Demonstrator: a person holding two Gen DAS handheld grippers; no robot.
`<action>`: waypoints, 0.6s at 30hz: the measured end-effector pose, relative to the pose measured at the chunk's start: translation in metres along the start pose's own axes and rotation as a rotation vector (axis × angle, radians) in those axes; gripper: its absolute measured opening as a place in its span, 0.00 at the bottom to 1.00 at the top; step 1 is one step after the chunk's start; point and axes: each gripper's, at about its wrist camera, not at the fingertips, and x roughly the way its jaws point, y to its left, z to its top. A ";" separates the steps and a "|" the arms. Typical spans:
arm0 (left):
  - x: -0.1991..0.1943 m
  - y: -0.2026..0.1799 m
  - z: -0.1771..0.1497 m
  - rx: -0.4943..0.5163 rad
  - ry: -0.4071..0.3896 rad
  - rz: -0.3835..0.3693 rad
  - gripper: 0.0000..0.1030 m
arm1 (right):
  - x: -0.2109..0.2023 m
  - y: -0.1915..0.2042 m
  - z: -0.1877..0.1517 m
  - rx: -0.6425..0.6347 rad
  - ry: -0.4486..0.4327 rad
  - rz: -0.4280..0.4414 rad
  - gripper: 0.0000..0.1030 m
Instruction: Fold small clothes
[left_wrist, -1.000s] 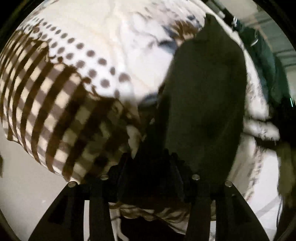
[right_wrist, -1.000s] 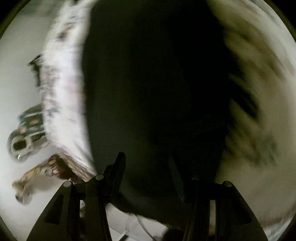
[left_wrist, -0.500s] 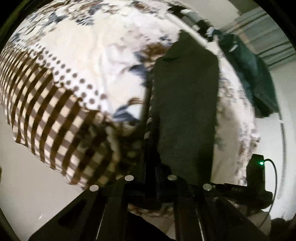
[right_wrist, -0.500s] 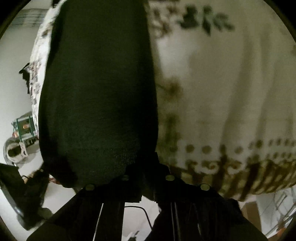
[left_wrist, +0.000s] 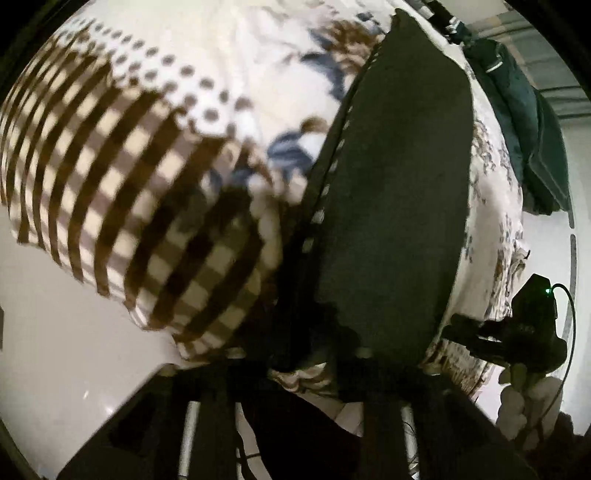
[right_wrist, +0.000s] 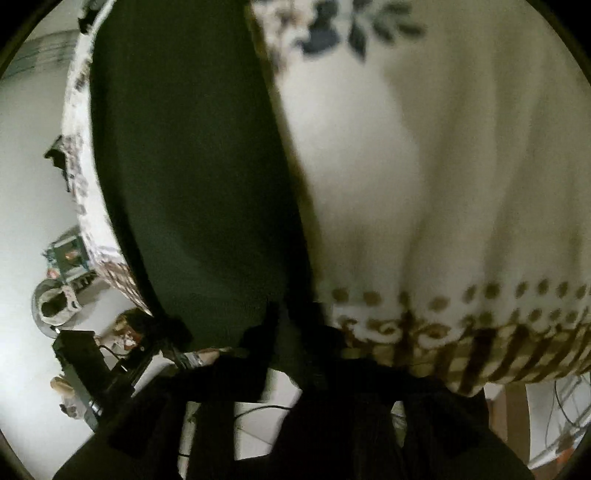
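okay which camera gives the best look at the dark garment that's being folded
The left wrist view: there the dark garment shows as a long panel, far end to near hem, on the patterned bedspread. The right wrist view shows only a broad dark swath, cut off at the top.

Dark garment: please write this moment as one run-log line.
dark garment flat on patterned bedcover | left gripper shut on hem | right gripper shut on hem

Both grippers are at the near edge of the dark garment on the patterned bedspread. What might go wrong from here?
The left gripper sits where dark garment meets checked bedspread; it may pinch both layers. The right gripper sits close to the bed's edge, so pulling could drag the garment off.
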 end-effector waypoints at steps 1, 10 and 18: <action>-0.004 -0.002 0.006 0.006 -0.011 0.005 0.35 | -0.003 0.004 0.014 0.003 -0.015 0.009 0.54; 0.034 -0.025 0.071 0.082 0.048 -0.088 0.36 | 0.041 -0.004 0.032 0.095 0.091 0.066 0.55; 0.056 -0.004 0.049 0.129 0.166 -0.189 0.49 | 0.079 -0.015 0.017 0.180 0.145 0.294 0.57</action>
